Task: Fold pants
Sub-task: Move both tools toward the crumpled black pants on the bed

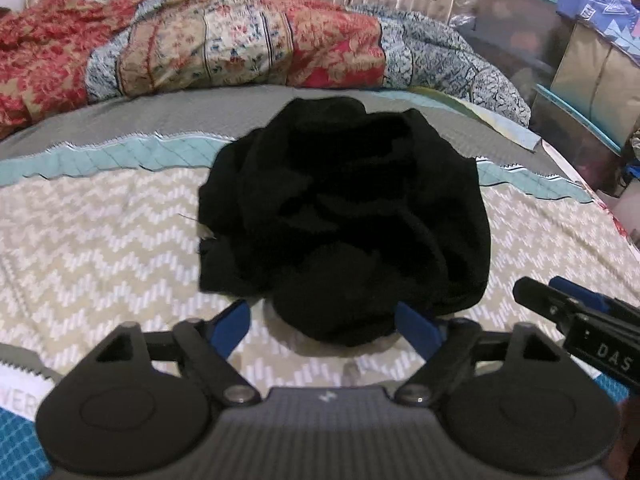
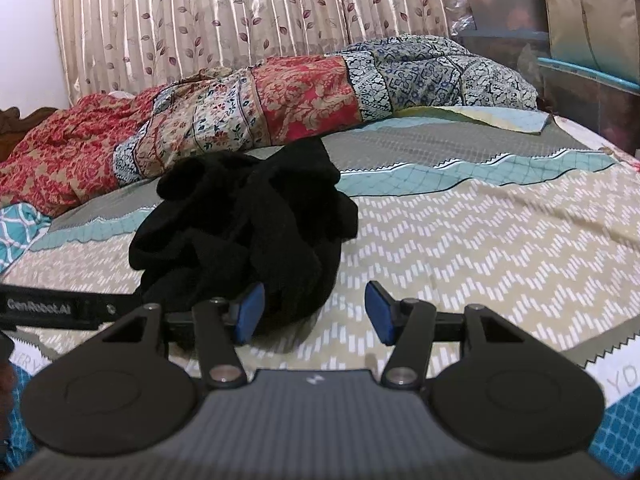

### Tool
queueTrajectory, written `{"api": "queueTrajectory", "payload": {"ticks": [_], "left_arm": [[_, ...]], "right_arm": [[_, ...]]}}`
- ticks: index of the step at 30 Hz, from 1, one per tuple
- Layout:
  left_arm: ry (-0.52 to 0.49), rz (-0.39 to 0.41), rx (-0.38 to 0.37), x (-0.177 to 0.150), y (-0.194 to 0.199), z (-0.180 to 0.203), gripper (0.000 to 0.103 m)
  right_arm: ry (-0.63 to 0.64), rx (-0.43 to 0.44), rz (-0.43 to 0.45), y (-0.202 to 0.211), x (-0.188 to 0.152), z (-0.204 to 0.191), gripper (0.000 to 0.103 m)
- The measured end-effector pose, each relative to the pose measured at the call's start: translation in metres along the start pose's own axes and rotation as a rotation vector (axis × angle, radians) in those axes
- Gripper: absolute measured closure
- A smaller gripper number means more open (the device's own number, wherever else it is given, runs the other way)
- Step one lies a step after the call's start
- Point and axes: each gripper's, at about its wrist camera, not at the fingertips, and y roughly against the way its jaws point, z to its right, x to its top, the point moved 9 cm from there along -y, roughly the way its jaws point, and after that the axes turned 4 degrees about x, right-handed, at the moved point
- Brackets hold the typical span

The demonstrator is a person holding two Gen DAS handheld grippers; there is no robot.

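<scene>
The black pants (image 1: 344, 216) lie in a crumpled heap in the middle of the bed. In the left wrist view my left gripper (image 1: 324, 328) is open just in front of the heap. The heap's near lobe bulges between its blue pads (image 1: 230, 328), and the left pad stands clear of the cloth. My right gripper (image 1: 548, 292) enters from the right, close to the heap's right edge. In the right wrist view the pants (image 2: 248, 232) lie left of centre. My right gripper (image 2: 316, 314) is open at their near right edge, its left pad (image 2: 250, 316) against the cloth.
The bed cover (image 2: 460, 248) has a beige chevron pattern with teal and grey bands behind. A bunched red and blue patchwork quilt (image 1: 240, 44) runs along the far side under a curtain (image 2: 220, 20). Storage boxes (image 1: 580, 68) stand at the right.
</scene>
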Motion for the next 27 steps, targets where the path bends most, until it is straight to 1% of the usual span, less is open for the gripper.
{"api": "queueTrajectory", "payload": {"ticks": [2, 5, 10, 12, 20, 23, 26, 27], "left_arm": [[0.005, -0.019, -0.002, 0.000, -0.008, 0.002, 0.029], [-0.002, -0.025, 0.007, 0.000, -0.015, 0.004, 0.029], [0.002, -0.047, 0.013, -0.001, -0.023, 0.002, 0.029], [0.007, -0.051, 0.014, -0.001, -0.024, 0.000, 0.028], [0.014, -0.056, 0.024, 0.001, -0.025, -0.002, 0.028], [0.021, -0.057, 0.021, 0.001, -0.025, -0.003, 0.026], [0.028, -0.064, 0.015, 0.001, -0.026, -0.003, 0.021], [0.028, -0.063, 0.011, 0.001, -0.027, -0.002, 0.020]], "right_arm": [[-0.006, 0.013, 0.003, -0.001, 0.002, -0.001, 0.046], [0.003, 0.032, 0.012, 0.000, 0.003, -0.007, 0.046], [0.032, 0.027, -0.017, -0.007, 0.001, -0.010, 0.046], [0.027, 0.026, -0.027, -0.012, 0.000, -0.009, 0.046], [0.018, 0.040, -0.007, -0.015, 0.004, -0.014, 0.046], [0.019, 0.035, -0.019, -0.016, 0.002, -0.013, 0.046], [0.024, 0.034, -0.020, -0.018, 0.002, -0.012, 0.046], [0.027, 0.032, -0.021, -0.020, 0.003, -0.011, 0.046]]}}
